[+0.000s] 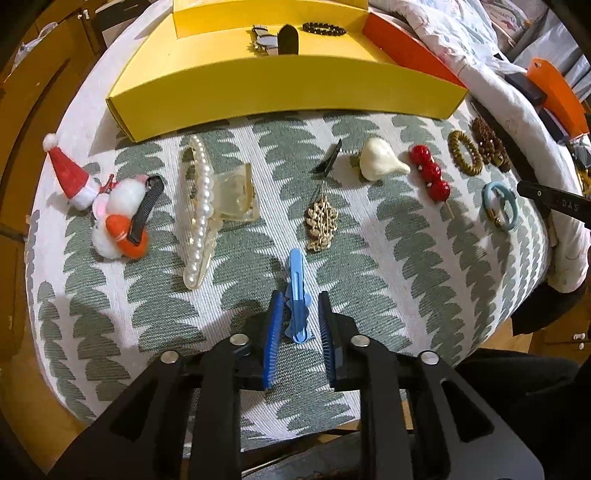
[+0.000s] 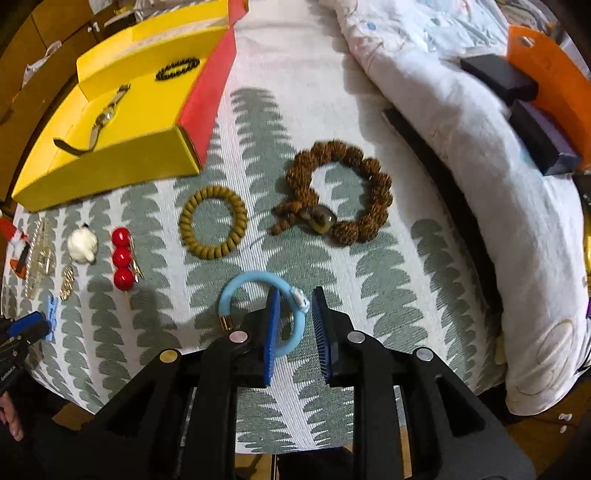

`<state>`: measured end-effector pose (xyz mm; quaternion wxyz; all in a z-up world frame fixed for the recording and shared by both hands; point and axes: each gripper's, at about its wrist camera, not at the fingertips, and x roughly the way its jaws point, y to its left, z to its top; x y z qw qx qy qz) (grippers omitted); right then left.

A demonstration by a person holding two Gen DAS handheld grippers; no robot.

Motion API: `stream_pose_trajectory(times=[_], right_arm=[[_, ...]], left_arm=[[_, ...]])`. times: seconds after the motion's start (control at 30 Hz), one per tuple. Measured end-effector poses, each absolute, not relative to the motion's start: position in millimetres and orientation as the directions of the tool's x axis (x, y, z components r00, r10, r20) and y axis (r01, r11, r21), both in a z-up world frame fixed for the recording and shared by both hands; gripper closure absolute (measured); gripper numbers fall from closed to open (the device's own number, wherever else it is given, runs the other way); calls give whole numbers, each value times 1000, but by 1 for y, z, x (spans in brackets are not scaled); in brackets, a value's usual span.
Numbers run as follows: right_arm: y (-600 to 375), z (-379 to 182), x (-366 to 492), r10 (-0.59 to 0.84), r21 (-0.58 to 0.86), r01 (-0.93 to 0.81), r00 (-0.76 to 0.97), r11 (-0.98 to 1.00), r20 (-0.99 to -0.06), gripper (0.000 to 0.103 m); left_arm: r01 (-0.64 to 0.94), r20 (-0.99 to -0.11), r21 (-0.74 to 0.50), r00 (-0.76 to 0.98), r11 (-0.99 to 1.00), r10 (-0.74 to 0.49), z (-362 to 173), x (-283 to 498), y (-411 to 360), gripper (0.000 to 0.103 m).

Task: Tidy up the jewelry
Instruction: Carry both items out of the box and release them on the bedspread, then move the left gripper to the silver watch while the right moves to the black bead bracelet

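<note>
My left gripper (image 1: 300, 301) is open, its blue pads on either side of a light blue hair clip (image 1: 297, 295) lying on the patterned cloth. My right gripper (image 2: 294, 300) is open around the right side of a light blue bangle (image 2: 258, 314). A yellow box (image 1: 258, 92) at the back holds a watch (image 1: 266, 40) and a black bead bracelet (image 1: 324, 28). On the cloth lie a pearl clip (image 1: 201, 214), a gold brooch (image 1: 322, 223), red bead pin (image 1: 430, 171), olive coil tie (image 2: 213, 223) and brown bead bracelet (image 2: 343, 195).
A Santa hat clip (image 1: 70, 173), pompom clips (image 1: 122, 218), a clear claw clip (image 1: 236, 195) and a cream shell clip (image 1: 382, 158) lie on the cloth. A white quilt (image 2: 480, 166) bounds the right side, with dark boxes (image 2: 517, 96) and an orange bag (image 2: 546, 66).
</note>
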<state>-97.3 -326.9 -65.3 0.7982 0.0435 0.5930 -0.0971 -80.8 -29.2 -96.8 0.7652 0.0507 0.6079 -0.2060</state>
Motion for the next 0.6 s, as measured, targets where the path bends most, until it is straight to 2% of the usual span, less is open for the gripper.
stream_pose_trajectory(times=[0.2, 0.37, 0.43, 0.6], right_arm=[[-321, -42, -95, -91, -15, 208, 360, 978, -929, 64], [-304, -25, -80, -67, 11, 180, 416, 984, -907, 63], [-296, -19, -73, -53, 20, 161, 438, 987, -898, 63], [-285, -8, -59, -19, 52, 130, 492, 990, -870, 63]], left_arm=[[361, -934, -210, 200, 909, -295, -81, -72, -24, 72], [342, -915, -239, 233, 909, -328, -63, -59, -23, 71], [338, -906, -252, 247, 907, -344, -56, -55, -22, 63], [330, -893, -252, 282, 910, -350, -46, -47, -28, 59]])
